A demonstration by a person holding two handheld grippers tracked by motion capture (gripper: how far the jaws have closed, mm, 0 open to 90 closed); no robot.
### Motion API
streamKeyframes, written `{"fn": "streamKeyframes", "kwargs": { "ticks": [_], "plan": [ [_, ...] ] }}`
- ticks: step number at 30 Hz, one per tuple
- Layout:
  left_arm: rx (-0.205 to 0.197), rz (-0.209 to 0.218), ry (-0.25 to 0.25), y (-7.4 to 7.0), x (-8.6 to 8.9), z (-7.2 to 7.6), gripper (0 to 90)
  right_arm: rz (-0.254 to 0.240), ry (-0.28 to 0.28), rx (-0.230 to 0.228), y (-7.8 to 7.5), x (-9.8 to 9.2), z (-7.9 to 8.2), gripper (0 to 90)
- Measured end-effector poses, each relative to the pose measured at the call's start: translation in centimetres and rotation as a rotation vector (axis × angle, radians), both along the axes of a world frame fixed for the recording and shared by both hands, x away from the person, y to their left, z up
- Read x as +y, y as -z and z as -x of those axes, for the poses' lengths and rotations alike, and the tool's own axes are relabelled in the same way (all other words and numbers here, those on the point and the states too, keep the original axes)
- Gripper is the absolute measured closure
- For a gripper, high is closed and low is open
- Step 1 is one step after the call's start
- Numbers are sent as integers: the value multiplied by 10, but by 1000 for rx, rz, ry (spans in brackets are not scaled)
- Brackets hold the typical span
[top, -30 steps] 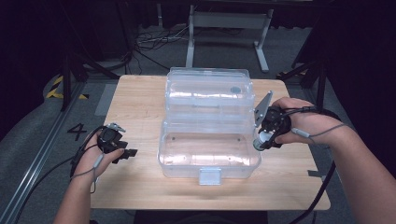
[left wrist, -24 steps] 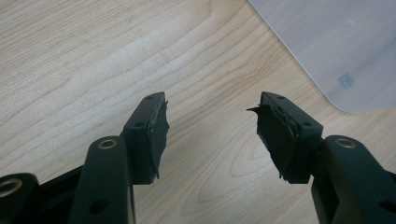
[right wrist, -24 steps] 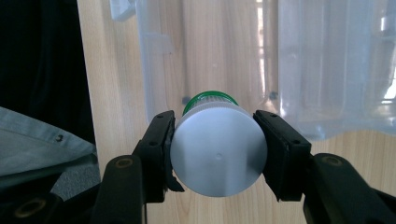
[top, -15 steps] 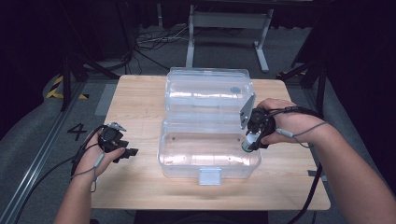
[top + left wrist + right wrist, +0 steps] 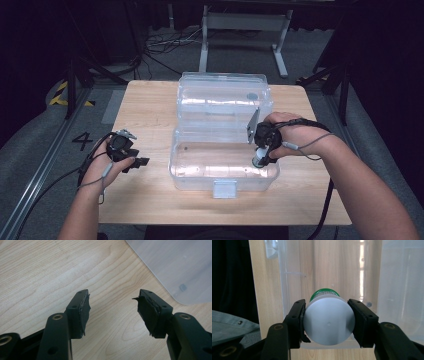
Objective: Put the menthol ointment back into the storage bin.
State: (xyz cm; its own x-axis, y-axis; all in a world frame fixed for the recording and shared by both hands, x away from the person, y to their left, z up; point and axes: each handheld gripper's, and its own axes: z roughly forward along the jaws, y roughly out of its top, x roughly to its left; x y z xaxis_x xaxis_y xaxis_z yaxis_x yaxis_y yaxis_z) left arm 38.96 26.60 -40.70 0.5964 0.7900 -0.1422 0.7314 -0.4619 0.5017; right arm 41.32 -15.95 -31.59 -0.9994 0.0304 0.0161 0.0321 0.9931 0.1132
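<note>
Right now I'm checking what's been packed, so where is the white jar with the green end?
In the high view the jar is clamped in the right gripper, over the right end of the open clear box, above its near compartment.

Cylindrical container [image 5: 329, 321]: grey flat end cap, green far end. Clamped betw. 2 jaws, axis along jaws. Located inside open clear plastic box [image 5: 200, 172], right end of front compartment, near the wall.
</note>
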Motion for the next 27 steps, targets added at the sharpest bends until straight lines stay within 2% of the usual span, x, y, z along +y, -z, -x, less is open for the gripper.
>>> {"fn": "streamKeyframes", "kwargs": {
  "ticks": [11, 27],
  "plan": [
    [-5, -5, 1, 0, 3, 2, 436, 69, -11, 33, 25, 0, -3, 503],
    [1, -2, -8, 0, 4, 2, 437, 117, -6, 64, 50, -2, -6, 503]
  ]
}}
